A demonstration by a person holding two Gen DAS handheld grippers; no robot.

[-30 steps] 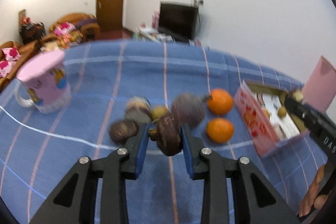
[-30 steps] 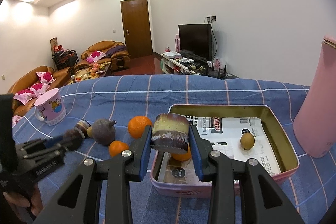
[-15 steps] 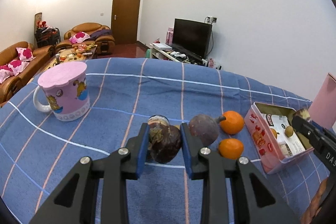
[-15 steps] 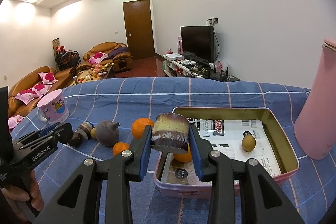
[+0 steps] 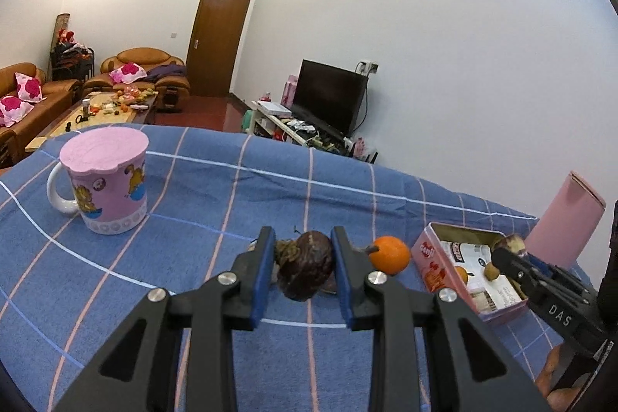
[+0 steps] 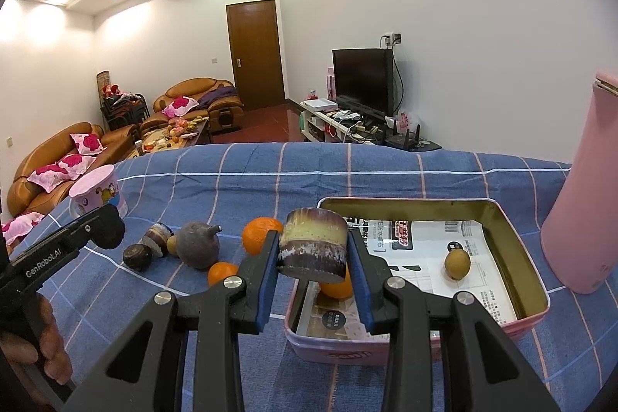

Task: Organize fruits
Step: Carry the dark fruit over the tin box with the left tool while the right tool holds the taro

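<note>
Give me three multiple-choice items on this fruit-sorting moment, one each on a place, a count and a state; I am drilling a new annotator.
1. Where does the small yellow-brown fruit lie?
A. Inside the pink tin
B. On the mug
C. On the blue cloth

2. How many oranges lie on the cloth outside the tin?
A. One
B. Two
C. Four

3. What is the right hand-held gripper doing?
A. Hanging open
B. Shut on nothing
C. Shut on the sugarcane piece

Answers: 1 A, it rests on the printed paper lining the pink tin. 2 B, a farther orange and a nearer orange sit left of the tin. 3 C, both pads press the sugarcane piece.
</note>
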